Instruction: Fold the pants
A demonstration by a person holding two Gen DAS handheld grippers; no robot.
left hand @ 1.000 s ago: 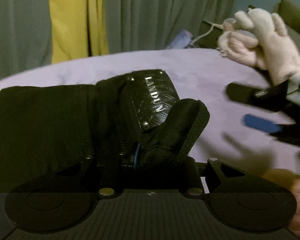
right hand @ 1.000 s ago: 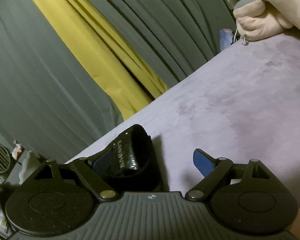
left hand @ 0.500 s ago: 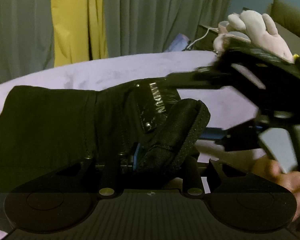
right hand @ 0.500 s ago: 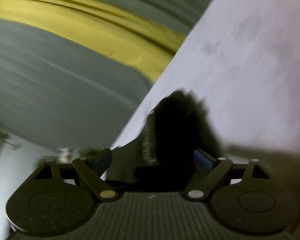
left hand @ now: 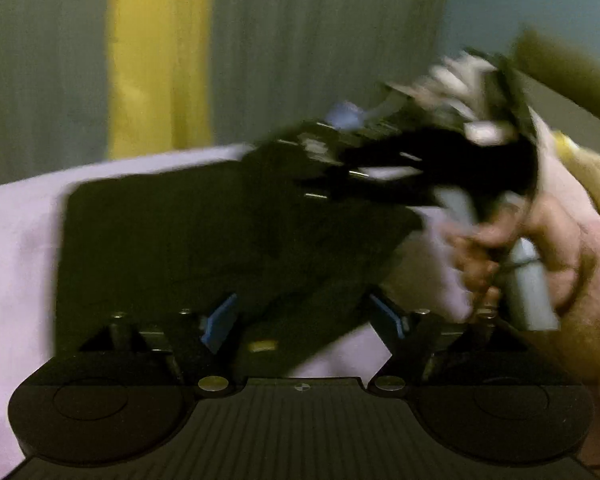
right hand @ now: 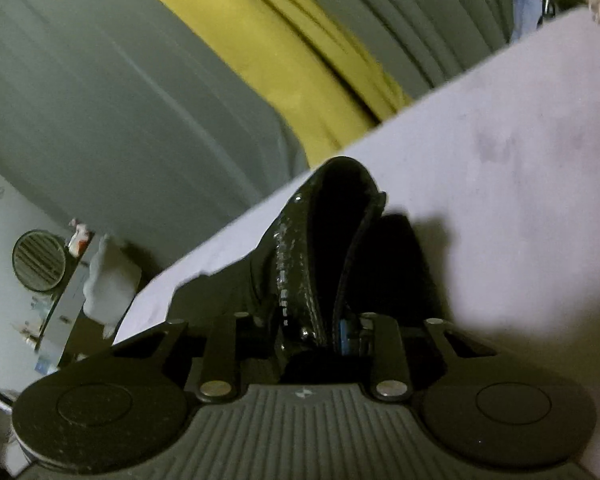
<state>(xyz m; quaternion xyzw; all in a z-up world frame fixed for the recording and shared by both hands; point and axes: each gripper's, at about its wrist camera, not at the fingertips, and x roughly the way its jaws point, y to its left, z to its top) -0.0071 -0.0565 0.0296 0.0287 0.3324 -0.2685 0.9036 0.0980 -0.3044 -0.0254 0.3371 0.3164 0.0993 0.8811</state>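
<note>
My left wrist view is smeared with blur, so the far edge of the black pants (left hand: 220, 240) and the right gripper (left hand: 380, 160) above them are hard for me to make out. I count one pair of pants, lying on the lilac bed cover (left hand: 20, 240). My left gripper (left hand: 304, 320) is opening, its two blue pads clear of the cloth lying between them. My right gripper (right hand: 320, 332) is closing on the upright waistband fold (right hand: 332, 232); only one blue pad shows, the other is hidden by cloth. I see one hand (left hand: 540, 248) on its handle
</note>
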